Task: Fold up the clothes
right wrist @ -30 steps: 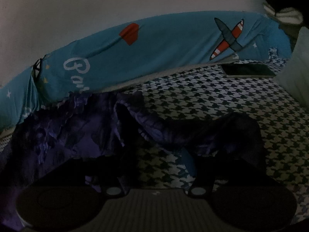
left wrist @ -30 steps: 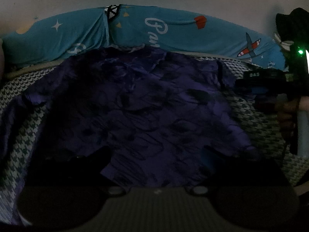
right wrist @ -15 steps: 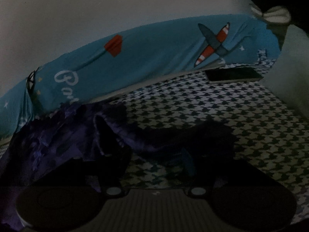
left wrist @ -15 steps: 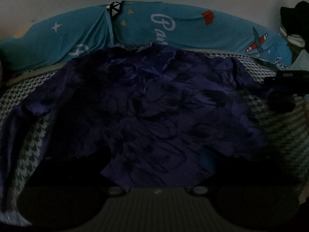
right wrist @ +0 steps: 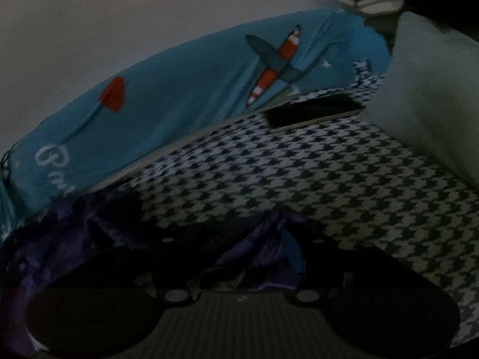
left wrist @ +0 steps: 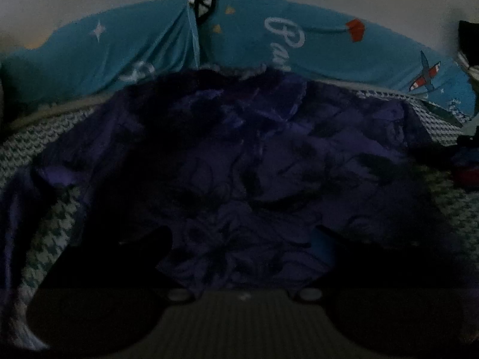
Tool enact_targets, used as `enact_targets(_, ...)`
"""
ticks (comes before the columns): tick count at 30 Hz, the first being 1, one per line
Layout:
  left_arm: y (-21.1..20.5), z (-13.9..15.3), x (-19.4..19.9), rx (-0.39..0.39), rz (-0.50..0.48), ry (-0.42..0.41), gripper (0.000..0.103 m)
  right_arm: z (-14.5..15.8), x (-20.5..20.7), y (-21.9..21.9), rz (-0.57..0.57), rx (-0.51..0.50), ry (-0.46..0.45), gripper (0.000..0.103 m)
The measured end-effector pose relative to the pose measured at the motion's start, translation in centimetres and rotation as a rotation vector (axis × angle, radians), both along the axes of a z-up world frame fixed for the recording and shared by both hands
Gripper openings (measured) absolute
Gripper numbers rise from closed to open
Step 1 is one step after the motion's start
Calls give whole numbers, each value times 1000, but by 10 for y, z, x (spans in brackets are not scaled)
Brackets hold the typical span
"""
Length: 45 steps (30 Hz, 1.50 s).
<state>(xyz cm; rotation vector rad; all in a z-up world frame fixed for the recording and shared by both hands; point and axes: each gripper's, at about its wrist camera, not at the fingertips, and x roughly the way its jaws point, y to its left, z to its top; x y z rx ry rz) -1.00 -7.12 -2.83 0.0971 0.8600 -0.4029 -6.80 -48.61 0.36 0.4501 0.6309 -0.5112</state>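
A dark purple patterned garment lies spread flat on the houndstooth bed sheet, its collar toward the blue bolster. My left gripper hovers over the near hem, fingers wide apart and open, cloth lying under the gap. In the right wrist view the garment's body fills the lower left. Its sleeve is bunched between the fingers of my right gripper, which stand apart. The dim light hides whether the pads touch the cloth.
A blue bolster printed with planes and kites runs along the wall behind the bed. A dark phone lies on the sheet near a pale pillow. A dark shape sits at the right edge.
The left view has closed in on the garment, and the other hand with its gripper has slid off to the right edge. The right view has rolled; the sleeve now sits bunched between its fingers.
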Motion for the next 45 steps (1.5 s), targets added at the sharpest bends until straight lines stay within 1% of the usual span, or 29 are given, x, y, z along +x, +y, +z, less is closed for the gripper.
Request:
enact_targets(3,1,2,2,-37,-8,10,103,6,-5,-8,-51,5,-32,58)
enact_targets(6,1,5,2,-58,-10,4,103,13,-12,-16,-92,18,-63,59)
enact_targets(8,1,6,2,-59,-9,-6,103,16,-16,-20,-111,21,-68,65)
enact_targets(10,0,7,1,-57,-15,-10,103,12,-17,-22,-129,16,-28,66)
enact_targets(13,-2,6,0,-50,-32,-7,103,4,-16,-26,-139,35,26,66)
enact_targets(16,-3,5,-1,-37,-40,-15,103,-3,-14,-27,-122,65,49,66)
enact_targets(19,-4,5,-2,-29,-40,-21,103,-12,-8,-20,-80,81,58,66)
enact_targets(21,-5,3,-1,-27,-39,-18,103,-17,-4,-13,-56,60,77,56)
enact_targets(23,-6,2,0,-22,-39,-16,103,-20,2,-6,-33,32,100,26)
enact_targets(25,-6,2,0,-17,-41,-18,103,-18,4,-1,-17,22,91,16)
enact_targets(26,-7,1,0,-14,-40,-19,103,-16,3,1,-13,12,76,14)
enact_targets(29,-6,0,2,-6,-23,-19,103,1,0,12,17,-33,-18,13)
enact_targets(31,-5,-1,5,-11,-8,-10,103,15,-2,26,78,-55,-91,13)
enact_targets(34,-2,0,7,-25,14,-4,103,32,-2,55,206,-98,-168,13)
enact_targets(38,2,1,10,-29,42,-11,103,41,5,102,428,-111,-215,13)
enact_targets(41,4,2,12,-27,65,-18,103,34,12,144,649,-128,-174,14)
enact_targets(43,6,2,14,-27,77,-20,103,24,17,170,786,-126,-114,17)
enact_targets(45,7,2,15,-25,85,-20,103,14,18,192,890,-144,-56,18)
